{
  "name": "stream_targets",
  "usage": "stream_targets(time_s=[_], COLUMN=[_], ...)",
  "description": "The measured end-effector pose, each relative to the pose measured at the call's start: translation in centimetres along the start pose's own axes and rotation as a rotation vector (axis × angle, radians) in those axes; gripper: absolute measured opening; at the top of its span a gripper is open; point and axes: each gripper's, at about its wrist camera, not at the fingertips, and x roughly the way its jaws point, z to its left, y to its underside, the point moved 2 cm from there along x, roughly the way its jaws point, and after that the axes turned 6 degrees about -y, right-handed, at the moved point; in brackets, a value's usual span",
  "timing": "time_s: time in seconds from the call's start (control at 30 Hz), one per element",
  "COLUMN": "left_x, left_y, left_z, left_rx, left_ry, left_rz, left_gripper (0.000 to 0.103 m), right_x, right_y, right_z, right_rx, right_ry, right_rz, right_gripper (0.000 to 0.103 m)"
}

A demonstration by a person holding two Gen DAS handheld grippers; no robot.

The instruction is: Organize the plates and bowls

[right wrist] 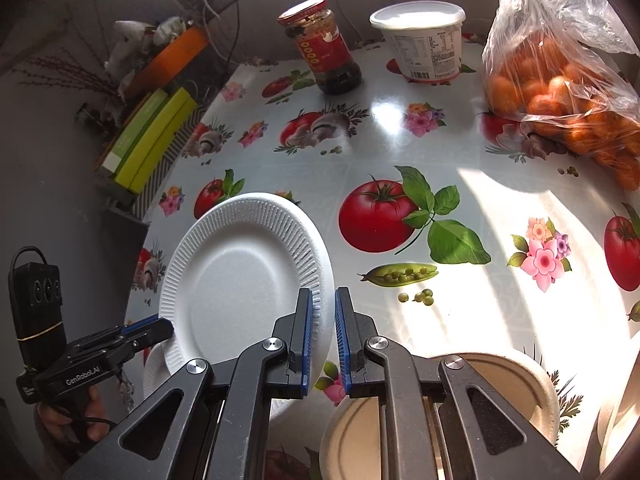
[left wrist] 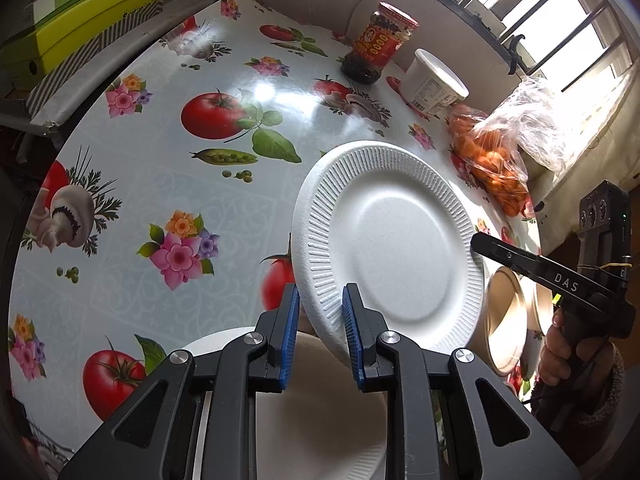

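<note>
The ribbed white foam plate [left wrist: 384,236] is held tilted above the patterned table [left wrist: 160,184], pinched at opposite rims by left tool [left wrist: 320,312] and right tool [right wrist: 322,316].

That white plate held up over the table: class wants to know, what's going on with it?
A person is holding the white foam plate with both handheld grippers at once: the left gripper clamps one edge of its rim, the right gripper the opposite edge. The plate hangs tilted above the flowered tablecloth. Beige bowls and another white plate sit below, not yet sorted.
</note>
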Motion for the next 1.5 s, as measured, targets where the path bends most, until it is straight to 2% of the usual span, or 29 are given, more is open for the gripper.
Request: stream_targets(time_s=[0.8, 1.5], left_x=[-4.5, -5.3], left_y=[4.9, 9.4], left_z=[4.1, 7.1], left_rx=[-0.041, -0.069], left_ry=[-0.012, -0.056], left_rz=[-0.052, -0.050], left_gripper=[0.023, 0.023], right_x=[-0.4, 0.9], right_y=[4.8, 9.5], right_z=[5.5, 8.3], right_rx=[-0.059, -0.092], right_ry=[-0.033, -0.045], right_rz=[0.009, 0.055], right_gripper=[0.012, 0.012])
